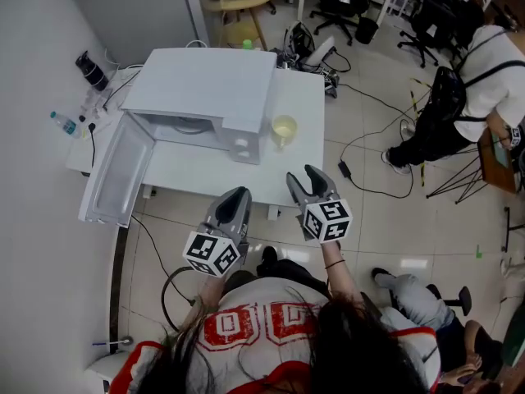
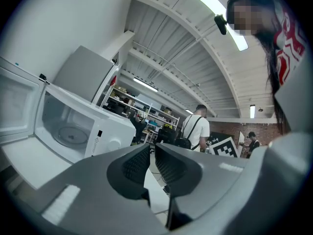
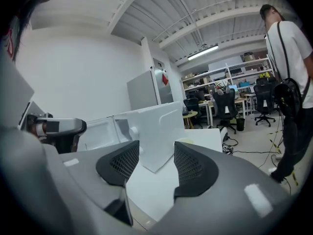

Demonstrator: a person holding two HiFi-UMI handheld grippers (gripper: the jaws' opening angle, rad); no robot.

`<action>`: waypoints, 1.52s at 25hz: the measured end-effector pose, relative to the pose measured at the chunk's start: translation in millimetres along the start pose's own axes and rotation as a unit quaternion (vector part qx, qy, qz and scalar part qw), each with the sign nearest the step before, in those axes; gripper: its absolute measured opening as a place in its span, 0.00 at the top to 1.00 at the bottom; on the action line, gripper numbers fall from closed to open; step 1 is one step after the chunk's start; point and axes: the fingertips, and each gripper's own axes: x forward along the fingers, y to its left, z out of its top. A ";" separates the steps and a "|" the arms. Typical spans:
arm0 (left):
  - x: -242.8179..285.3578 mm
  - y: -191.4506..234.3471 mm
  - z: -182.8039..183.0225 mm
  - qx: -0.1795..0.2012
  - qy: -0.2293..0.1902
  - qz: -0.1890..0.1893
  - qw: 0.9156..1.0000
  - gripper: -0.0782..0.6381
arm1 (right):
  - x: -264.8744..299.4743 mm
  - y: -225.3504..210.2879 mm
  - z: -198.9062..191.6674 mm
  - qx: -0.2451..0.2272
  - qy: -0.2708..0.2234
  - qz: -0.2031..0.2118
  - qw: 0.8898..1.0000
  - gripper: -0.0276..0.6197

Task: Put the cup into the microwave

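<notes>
Yellow cup (image 1: 284, 128) is standing on the desk (image 1: 305, 97), just right of the microwave (image 1: 205, 89), whose door (image 1: 115, 175) is hanging open. By my judgement the reach for the cup is only beginning: both grippers are hovering before the desk edge, well apart from the cup. Right gripper (image 1: 302, 174) is pointing slightly downward, jaws about half apart and holding nothing. Left gripper (image 1: 238, 194) is pointing level, jaws nearly together, also empty. Next, the right one is needing to advance until its jaws are standing around the cup.

A white table (image 1: 308, 105) has a plastic bottle (image 1: 62, 122) and a dark flask (image 1: 92, 71) at its left end — office chairs (image 1: 344, 6) stand beyond.
</notes>
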 end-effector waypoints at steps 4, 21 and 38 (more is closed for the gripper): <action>14.6 0.6 -2.1 0.001 0.003 -0.003 1.000 0.87 | 22.7 -20.9 -5.9 -0.008 0.010 -0.017 1.000 0.62; 47.1 -3.4 6.7 0.049 0.018 -0.040 0.998 0.87 | 130.5 -77.0 -41.1 -0.032 0.069 -0.112 0.991 0.40; 54.2 35.6 6.2 0.033 0.016 -0.019 0.999 0.87 | 181.2 -109.3 -64.1 -0.017 0.101 -0.166 0.981 0.35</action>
